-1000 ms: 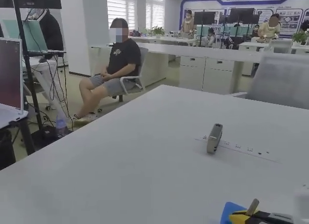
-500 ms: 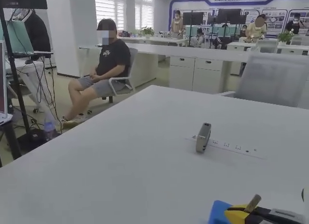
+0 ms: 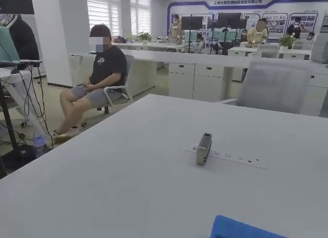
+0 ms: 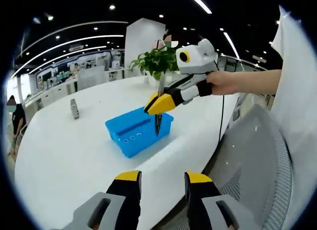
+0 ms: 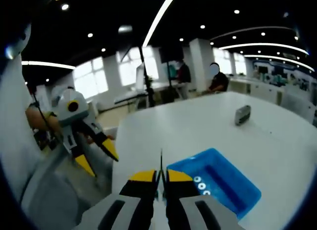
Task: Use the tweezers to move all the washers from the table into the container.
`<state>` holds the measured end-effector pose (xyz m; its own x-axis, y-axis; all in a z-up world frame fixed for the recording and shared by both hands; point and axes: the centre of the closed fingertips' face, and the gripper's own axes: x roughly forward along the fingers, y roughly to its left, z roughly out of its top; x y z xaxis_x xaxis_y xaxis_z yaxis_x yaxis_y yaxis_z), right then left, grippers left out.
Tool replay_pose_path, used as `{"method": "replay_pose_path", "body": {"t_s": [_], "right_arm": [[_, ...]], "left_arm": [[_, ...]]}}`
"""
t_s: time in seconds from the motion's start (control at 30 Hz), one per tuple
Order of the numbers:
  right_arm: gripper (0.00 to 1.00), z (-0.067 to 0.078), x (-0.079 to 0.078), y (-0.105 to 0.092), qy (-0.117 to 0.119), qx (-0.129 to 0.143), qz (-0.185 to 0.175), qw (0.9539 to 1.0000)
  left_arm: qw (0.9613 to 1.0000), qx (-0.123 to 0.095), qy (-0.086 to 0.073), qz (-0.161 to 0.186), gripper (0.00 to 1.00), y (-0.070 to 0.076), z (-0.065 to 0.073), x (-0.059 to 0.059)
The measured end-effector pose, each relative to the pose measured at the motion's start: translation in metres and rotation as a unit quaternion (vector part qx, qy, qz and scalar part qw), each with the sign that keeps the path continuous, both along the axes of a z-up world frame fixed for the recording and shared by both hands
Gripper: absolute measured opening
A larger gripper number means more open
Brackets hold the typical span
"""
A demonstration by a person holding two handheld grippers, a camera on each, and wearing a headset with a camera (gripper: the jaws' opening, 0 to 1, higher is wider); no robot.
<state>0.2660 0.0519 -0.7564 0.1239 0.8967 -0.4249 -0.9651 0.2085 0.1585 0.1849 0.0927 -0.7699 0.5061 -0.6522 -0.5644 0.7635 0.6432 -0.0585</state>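
A blue container [image 4: 140,131] stands near the table's edge, with a few small pale washers [image 4: 132,137] lying in it. My right gripper [image 4: 157,103] hangs over it, shut on thin tweezers [image 4: 157,122] that point down toward its inside. In the right gripper view the right gripper [image 5: 161,179] is closed on the tweezers [image 5: 161,163], with the container [image 5: 220,188] and washers [image 5: 202,184] just beyond. My left gripper [image 4: 163,183] is open and holds nothing, off the table edge. It appears open at the left as the left gripper [image 5: 96,153]. A corner of the container [image 3: 246,229] shows in the head view.
A small grey device [image 3: 204,148] stands mid-table beside a flush power strip [image 3: 236,158]. The white table [image 3: 128,186] is broad. A person sits on a chair [image 3: 115,92] beyond the far-left corner, and a grey chair [image 3: 274,86] stands behind the table.
The head camera has swung, so the table's things sit further left in the picture. The yellow gripper with tweezers has passed below the head view's bottom edge.
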Motion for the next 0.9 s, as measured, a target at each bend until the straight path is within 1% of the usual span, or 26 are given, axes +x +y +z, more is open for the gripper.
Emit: {"method": "replay_pose_path", "body": {"t_s": [0.07, 0.2, 0.23, 0.27, 0.3, 0.33, 0.37, 0.4, 0.43, 0.47, 0.5, 0.53, 0.57, 0.6, 0.63, 0.67, 0.7, 0.73, 0.77, 0.8, 0.83, 0.87, 0.9], "right_arm": [[0.04, -0.005, -0.008, -0.003, -0.002, -0.013, 0.011, 0.9999], [0.04, -0.010, -0.020, -0.008, -0.002, -0.023, 0.030, 0.9993], [0.04, -0.013, -0.024, -0.009, -0.005, -0.030, 0.038, 0.9988], [0.04, -0.015, -0.027, -0.011, -0.006, -0.037, 0.043, 0.9984], [0.04, -0.018, -0.030, -0.012, -0.011, -0.044, 0.048, 0.9978], [0.04, -0.020, -0.032, -0.013, -0.011, -0.046, 0.051, 0.9976], [0.04, -0.022, -0.036, -0.015, -0.008, -0.047, 0.054, 0.9974], [0.04, -0.023, -0.039, -0.016, -0.007, -0.048, 0.057, 0.9972], [0.04, -0.024, -0.042, -0.017, -0.007, -0.049, 0.059, 0.9970], [0.04, -0.025, -0.044, -0.018, -0.008, -0.052, 0.062, 0.9967], [0.04, -0.026, -0.046, -0.019, -0.010, -0.056, 0.065, 0.9962], [0.04, -0.028, -0.049, -0.021, -0.014, -0.062, 0.071, 0.9955], [0.04, -0.029, -0.051, -0.021, -0.015, -0.064, 0.072, 0.9952], [0.04, -0.030, -0.054, -0.023, -0.018, -0.069, 0.077, 0.9945], [0.04, -0.031, -0.056, -0.023, -0.019, -0.072, 0.080, 0.9940], [0.04, -0.031, -0.059, -0.024, -0.021, -0.073, 0.082, 0.9937], [0.04, -0.031, -0.061, -0.024, -0.022, -0.074, 0.085, 0.9933], [0.04, -0.032, -0.064, -0.025, -0.025, -0.077, 0.090, 0.9926], [0.04, -0.032, -0.066, -0.026, -0.026, -0.079, 0.092, 0.9923], [0.04, -0.032, -0.068, -0.027, -0.028, -0.083, 0.093, 0.9918], [0.04, -0.033, -0.069, -0.028, -0.031, -0.086, 0.094, 0.9914], [0.04, -0.034, -0.070, -0.029, -0.036, -0.090, 0.095, 0.9907], [0.04, -0.034, -0.071, -0.031, -0.038, -0.093, 0.096, 0.9904]], "left_arm": [[0.9997, 0.003, 0.001, -0.025, 0.28, -0.009, 0.008, 0.002], [0.9978, -0.007, 0.013, -0.064, 0.32, -0.027, 0.023, 0.006], [0.9977, -0.008, 0.007, -0.067, 0.33, -0.030, 0.027, 0.008], [0.9975, -0.009, 0.006, -0.069, 0.34, -0.032, 0.030, 0.010], [0.9964, -0.008, 0.006, -0.085, 0.33, -0.036, 0.034, 0.010], [0.9961, -0.007, 0.004, -0.088, 0.33, -0.038, 0.037, 0.012], [0.9957, -0.009, 0.004, -0.093, 0.33, -0.041, 0.041, 0.014], [0.9949, -0.010, 0.008, -0.100, 0.31, -0.044, 0.043, 0.014], [0.9940, -0.007, 0.008, -0.109, 0.29, -0.047, 0.046, 0.015], [0.9935, -0.004, 0.002, -0.114, 0.27, -0.049, 0.048, 0.017], [0.9928, -0.003, 0.003, -0.120, 0.24, -0.051, 0.049, 0.017], [0.9912, -0.003, 0.005, -0.132, 0.21, -0.055, 0.051, 0.017], [0.9912, -0.004, 0.001, -0.132, 0.20, -0.057, 0.053, 0.019], [0.9906, -0.005, 0.001, -0.136, 0.19, -0.060, 0.054, 0.020], [0.9899, -0.008, 0.009, -0.141, 0.17, -0.063, 0.054, 0.020], [0.9890, -0.010, 0.013, -0.147, 0.16, -0.068, 0.054, 0.021], [0.9883, -0.008, 0.011, -0.152, 0.16, -0.072, 0.054, 0.022], [0.9873, -0.005, 0.013, -0.159, 0.16, -0.075, 0.053, 0.022], [0.9854, -0.001, 0.017, -0.170, 0.15, -0.080, 0.052, 0.021], [0.9835, 0.000, 0.014, -0.180, 0.13, -0.086, 0.052, 0.021], [0.9822, -0.002, 0.017, -0.187, 0.12, -0.090, 0.052, 0.020], [0.9801, -0.003, 0.019, -0.197, 0.10, -0.095, 0.052, 0.019], [0.9792, -0.004, 0.018, -0.202, 0.09, -0.099, 0.052, 0.019]]}}
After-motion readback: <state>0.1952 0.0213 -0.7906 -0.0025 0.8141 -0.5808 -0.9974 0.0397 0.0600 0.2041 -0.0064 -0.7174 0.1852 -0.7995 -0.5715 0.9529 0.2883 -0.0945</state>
